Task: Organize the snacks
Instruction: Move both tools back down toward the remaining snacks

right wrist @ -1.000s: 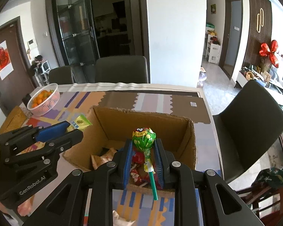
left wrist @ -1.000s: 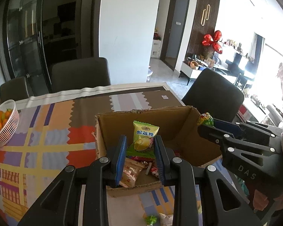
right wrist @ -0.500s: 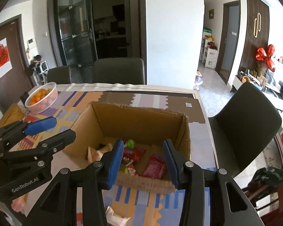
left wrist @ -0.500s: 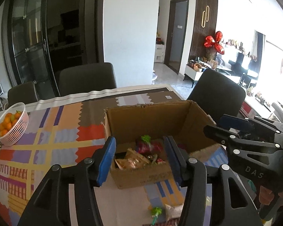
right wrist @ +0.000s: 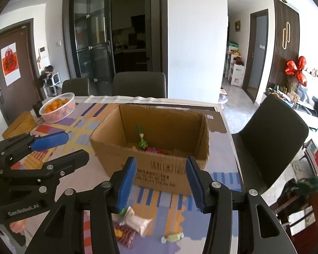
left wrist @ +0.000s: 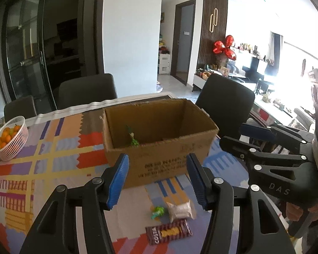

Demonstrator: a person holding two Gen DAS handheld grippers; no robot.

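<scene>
Left wrist view. Open brown cardboard box [left wrist: 159,148] on patchwork-patterned tablecloth [left wrist: 53,158], long axis running left to right, printed near wall facing camera. Inside, upright green-wrapped lollipop [left wrist: 133,139] leaning against far wall. White plastic basket of oranges [left wrist: 9,140] far left; dark chairs [left wrist: 224,103] behind. On cloth just below box: small green candy [left wrist: 159,211], pale grey pouch [left wrist: 181,209], dark red Costa snack bar [left wrist: 168,232] lying crosswise. Left gripper [left wrist: 158,182] released, blue pads just parted further, nothing between them, box wall beyond. Right gripper [left wrist: 239,136] at right edge, jaws apart, empty.

Right wrist view. Same box [right wrist: 152,146] seen corner-on, lollipop [right wrist: 142,140] and red wrappers [right wrist: 156,150] inside. Orange basket [right wrist: 58,106] upper left, woven yellow box [right wrist: 19,124] beside it. Near edge: pale pouch [right wrist: 136,222], striped red wrapper [right wrist: 125,236], yellow-green twist candy [right wrist: 172,237]. Right gripper [right wrist: 161,183] released, jaws just widened, empty. Left gripper [right wrist: 72,146] at left, unclenched, empty.
</scene>
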